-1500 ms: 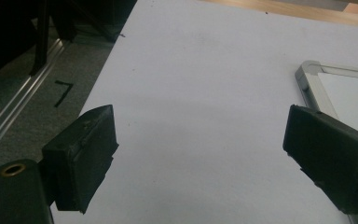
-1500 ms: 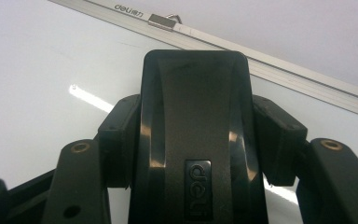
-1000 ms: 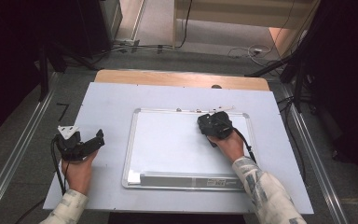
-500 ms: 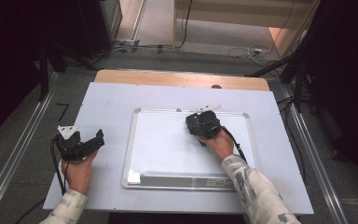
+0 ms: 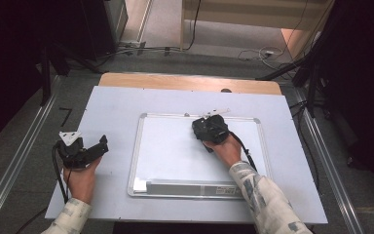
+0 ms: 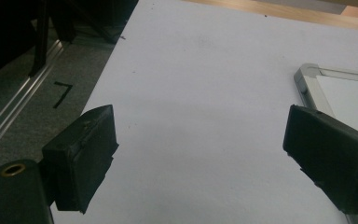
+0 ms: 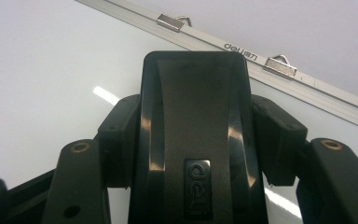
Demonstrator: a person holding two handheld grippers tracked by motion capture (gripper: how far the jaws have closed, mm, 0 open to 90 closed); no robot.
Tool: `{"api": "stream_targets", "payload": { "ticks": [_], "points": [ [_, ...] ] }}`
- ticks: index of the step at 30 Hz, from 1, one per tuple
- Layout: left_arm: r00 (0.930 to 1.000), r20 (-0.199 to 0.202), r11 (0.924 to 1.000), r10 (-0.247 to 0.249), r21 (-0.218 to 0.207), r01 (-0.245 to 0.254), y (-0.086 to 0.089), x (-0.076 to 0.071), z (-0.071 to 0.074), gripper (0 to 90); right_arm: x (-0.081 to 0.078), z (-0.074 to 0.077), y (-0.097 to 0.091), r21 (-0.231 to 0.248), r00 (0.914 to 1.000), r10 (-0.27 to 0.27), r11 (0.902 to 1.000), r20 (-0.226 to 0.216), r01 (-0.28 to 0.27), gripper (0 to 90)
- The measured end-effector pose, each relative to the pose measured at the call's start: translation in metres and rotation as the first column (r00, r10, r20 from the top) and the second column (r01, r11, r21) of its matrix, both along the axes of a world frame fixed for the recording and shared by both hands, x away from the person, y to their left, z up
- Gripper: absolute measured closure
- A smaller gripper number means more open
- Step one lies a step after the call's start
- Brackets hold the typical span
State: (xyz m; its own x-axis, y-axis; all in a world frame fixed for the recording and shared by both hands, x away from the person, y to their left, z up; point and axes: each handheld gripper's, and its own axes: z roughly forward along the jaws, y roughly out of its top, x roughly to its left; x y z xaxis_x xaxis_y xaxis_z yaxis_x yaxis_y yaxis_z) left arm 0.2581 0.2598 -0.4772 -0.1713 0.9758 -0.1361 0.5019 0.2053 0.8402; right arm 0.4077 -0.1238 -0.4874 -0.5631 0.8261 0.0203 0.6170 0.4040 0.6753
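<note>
Eraser between right hand-held gripper jaws

- A pale grey table top carries the work; it is bare along its left half.
- A wooden strip runs along the table's far edge.
- A small dark spot sits on that strip, right of the middle.
- Metal rails flank the table on the left and right.
- A black mark like a "7" lies on the grey floor at the left.
- Cables trail over the floor beyond the table.
- A light wooden cabinet stands far back.
</note>
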Motion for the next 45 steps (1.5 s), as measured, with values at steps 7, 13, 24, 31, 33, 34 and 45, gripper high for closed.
{"api": "stream_targets", "payload": {
  "ticks": [7, 13, 24, 31, 33, 34, 45],
  "points": [
    [1.0, 0.0, 1.0, 0.002, -0.001, -0.002, 0.001, -0.001, 0.0, 10.2, -0.001, 0.001, -0.004, 0.048, 0.9996, -0.002, 0.9988, -0.029, 0.003, 37.8],
    [1.0, -0.001, 1.0, 0.002, -0.002, -0.002, 0.0, -0.001, 0.0, 10.2, -0.004, 0.015, -0.01, 0.086, 1.0, -0.004, 0.9963, 0.006, 0.004, 37.7],
    [1.0, -0.002, 1.0, 0.003, -0.002, -0.003, 0.0, -0.001, 0.0, 10.2, -0.013, 0.026, -0.035, 0.072, 0.9976, -0.059, 0.9959, 0.037, 0.056, 37.7],
    [1.0, -0.002, 1.0, 0.003, -0.001, -0.003, 0.0, -0.001, 0.0, 10.2, -0.021, 0.031, -0.05, 0.059, 0.9943, -0.089, 0.9946, 0.058, 0.086, 37.6],
    [1.0, -0.002, 1.0, 0.002, -0.002, -0.002, 0.0, -0.001, 0.0, 10.2, -0.024, 0.033, -0.055, 0.064, 0.9933, -0.097, 0.9937, 0.063, 0.093, 37.6],
    [1.0, -0.002, 1.0, 0.003, -0.003, -0.003, 0.0, -0.001, 0.0, 10.2, -0.025, 0.034, -0.057, 0.064, 0.9927, -0.101, 0.9933, 0.066, 0.097, 37.6],
    [1.0, -0.002, 1.0, 0.003, -0.003, -0.003, 0.0, -0.001, 0.0, 10.2, -0.043, 0.041, -0.085, 0.051, 0.9837, -0.154, 0.9874, 0.093, 0.15, 37.6]
  ]
}}
